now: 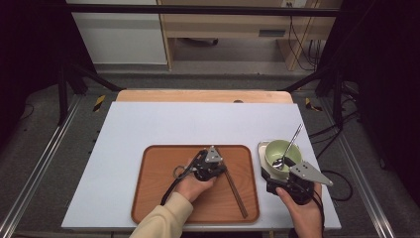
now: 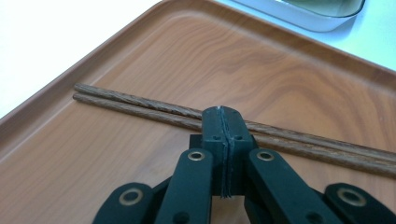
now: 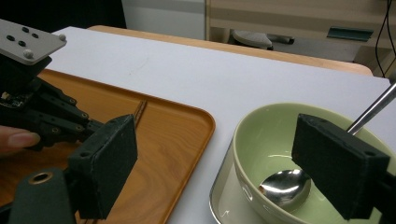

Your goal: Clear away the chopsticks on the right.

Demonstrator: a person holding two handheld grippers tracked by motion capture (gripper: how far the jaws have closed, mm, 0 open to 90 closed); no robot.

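On the brown wood-grain tray point(image 1: 148, 198), near its right side, lies a pair of thin dark wooden chopsticks point(image 1: 236, 192), side by side and touching along their length, running from beside the left gripper point(image 1: 223, 167) toward the tray's near edge. In the left gripper view the left gripper point(image 2: 223, 122) has its jaws pressed together with nothing between them, its tip just above or on the chopsticks point(image 2: 140, 105) near their middle; whether it touches them I cannot tell.

The sticks look light, stiff and slim, and smooth enough to roll or slide on the tray's slick surface. Taking both at once, crosswise near the middle, would likely keep them balanced; a hold near one end would let them droop or split apart.

Just right of the tray stands a pale green round bowl point(image 1: 283, 150) on a clear dish, with a shiny metal spoon point(image 1: 287, 148) leaning in it. The right gripper point(image 1: 287, 179) sits at the bowl's near side, its jaws spread wide; the right gripper view has them straddling the bowl point(image 3: 247, 135) and spoon point(image 3: 286, 185), gripping nothing.
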